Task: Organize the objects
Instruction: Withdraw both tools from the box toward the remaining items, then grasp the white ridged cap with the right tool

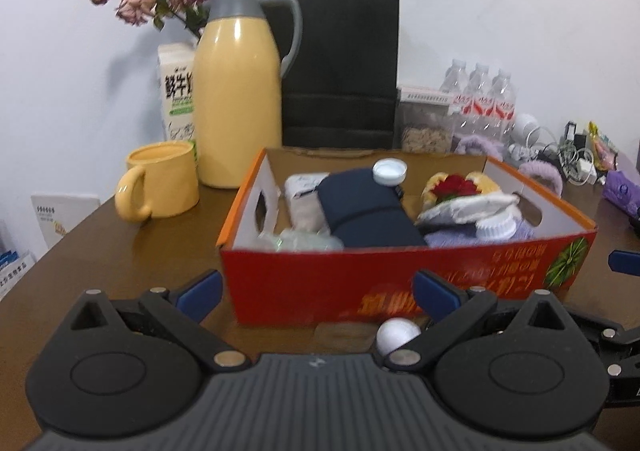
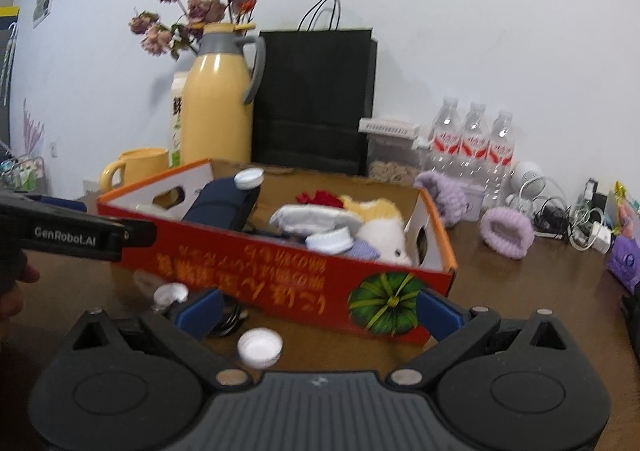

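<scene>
- Take the red box (image 2: 280, 279) as your landmark: it sits on the brown bench (image 1: 120, 251), already holding a navy pouch (image 1: 368, 207), soft toys and one white cap (image 1: 389, 171) resting on the pouch.
- Two loose white caps lie on the bench in front of the box's printed side: one cap (image 2: 259, 347) and a second cap (image 2: 171, 294) further toward the box's left end.
- Your right gripper (image 2: 318, 311) has its fingers apart and empty; the nearer cap lies just below and inside its left finger, so it is probably the natural pick.
- Your left gripper (image 1: 318, 297) is also spread and empty, with a white cap (image 1: 398, 335) beside its right finger.
- The caps are round, so no long axis matters.
</scene>
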{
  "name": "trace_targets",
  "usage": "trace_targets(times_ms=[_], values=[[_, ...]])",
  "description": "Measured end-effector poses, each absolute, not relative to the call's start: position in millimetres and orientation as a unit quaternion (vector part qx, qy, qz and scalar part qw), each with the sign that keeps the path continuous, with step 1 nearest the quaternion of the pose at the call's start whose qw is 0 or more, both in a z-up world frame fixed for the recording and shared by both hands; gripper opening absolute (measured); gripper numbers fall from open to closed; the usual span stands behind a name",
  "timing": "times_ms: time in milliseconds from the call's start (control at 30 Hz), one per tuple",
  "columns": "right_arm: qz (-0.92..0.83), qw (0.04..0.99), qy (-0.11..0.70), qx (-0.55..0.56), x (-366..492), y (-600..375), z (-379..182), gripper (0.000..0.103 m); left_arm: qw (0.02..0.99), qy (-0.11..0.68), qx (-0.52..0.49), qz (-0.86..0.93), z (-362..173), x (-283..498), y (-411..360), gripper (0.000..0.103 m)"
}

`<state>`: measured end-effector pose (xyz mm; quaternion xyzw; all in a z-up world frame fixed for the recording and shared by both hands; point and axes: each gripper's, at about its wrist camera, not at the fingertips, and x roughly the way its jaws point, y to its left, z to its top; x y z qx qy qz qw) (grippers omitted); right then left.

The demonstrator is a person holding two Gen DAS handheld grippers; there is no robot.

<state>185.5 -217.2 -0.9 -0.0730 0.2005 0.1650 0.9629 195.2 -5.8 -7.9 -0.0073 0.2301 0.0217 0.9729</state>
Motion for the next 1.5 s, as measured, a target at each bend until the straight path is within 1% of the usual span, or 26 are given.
trace_targets(times_ms=[133,233,333,400,467,500,533,567,600,633,700,733,767,933,1133,1333,1500], values=[[0.181,0.955,0.222,-0.078,185.7,-211.9,-6.2,0.100,0.967,0.254,-0.008,0.022,-14.6,191.6,-0.7,0.103],[0.189,0.948,0.241,-0.086,189.1,-206.6,-10.8,0.094,0.964,0.264,-0.009,0.023,-17.2,190.2,1.0,0.103],[0.192,0.942,0.262,-0.084,193.9,-203.2,-15.3,0.082,0.961,0.276,-0.007,0.024,-20.0,191.0,1.7,0.103],[0.196,0.938,0.275,-0.073,197.8,-203.0,-16.8,0.079,0.958,0.286,-0.007,0.024,-21.9,192.2,2.0,0.103],[0.199,0.935,0.286,-0.069,202.1,-200.9,-18.6,0.078,0.956,0.293,-0.006,0.024,-23.4,192.7,1.6,0.103],[0.200,0.932,0.294,-0.068,205.0,-199.0,-19.9,0.076,0.955,0.295,-0.006,0.024,-24.0,192.8,1.6,0.103],[0.199,0.930,0.301,-0.067,207.6,-197.5,-21.1,0.069,0.955,0.296,-0.006,0.023,-24.3,193.2,1.5,0.103],[0.200,0.928,0.307,-0.066,210.2,-196.0,-22.6,0.065,0.954,0.298,-0.005,0.023,-24.6,193.0,1.4,0.103],[0.202,0.925,0.316,-0.065,213.2,-195.1,-24.3,0.058,0.954,0.299,-0.005,0.023,-25.0,193.0,1.2,0.103],[0.204,0.925,0.316,-0.059,214.4,-195.3,-24.3,0.056,0.954,0.300,-0.005,0.023,-25.2,193.4,1.3,0.103],[0.203,0.925,0.315,-0.059,214.4,-194.2,-24.0,0.042,0.953,0.302,-0.004,0.024,-25.5,194.5,1.1,0.103],[0.204,0.926,0.313,-0.059,214.0,-193.8,-23.7,0.032,0.952,0.304,-0.004,0.024,-25.9,195.2,1.0,0.103],[0.205,0.926,0.312,-0.059,213.6,-193.7,-23.4,0.027,0.952,0.306,-0.005,0.025,-26.3,195.7,1.3,0.103],[0.203,0.929,0.306,-0.053,212.4,-195.5,-21.7,0.027,0.949,0.314,-0.006,0.032,-28.5,198.6,2.8,0.103],[0.185,0.945,0.264,-0.056,202.8,-199.3,-15.1,0.027,0.945,0.320,-0.015,0.066,-31.8,206.7,8.0,0.103],[0.187,0.947,0.253,-0.061,199.6,-198.1,-12.6,0.027,0.943,0.321,-0.029,0.087,-33.5,218.3,14.9,0.103],[0.194,0.947,0.248,-0.062,195.7,-196.9,-11.5,0.027,0.942,0.324,-0.021,0.088,-34.7,224.7,11.2,0.103]])
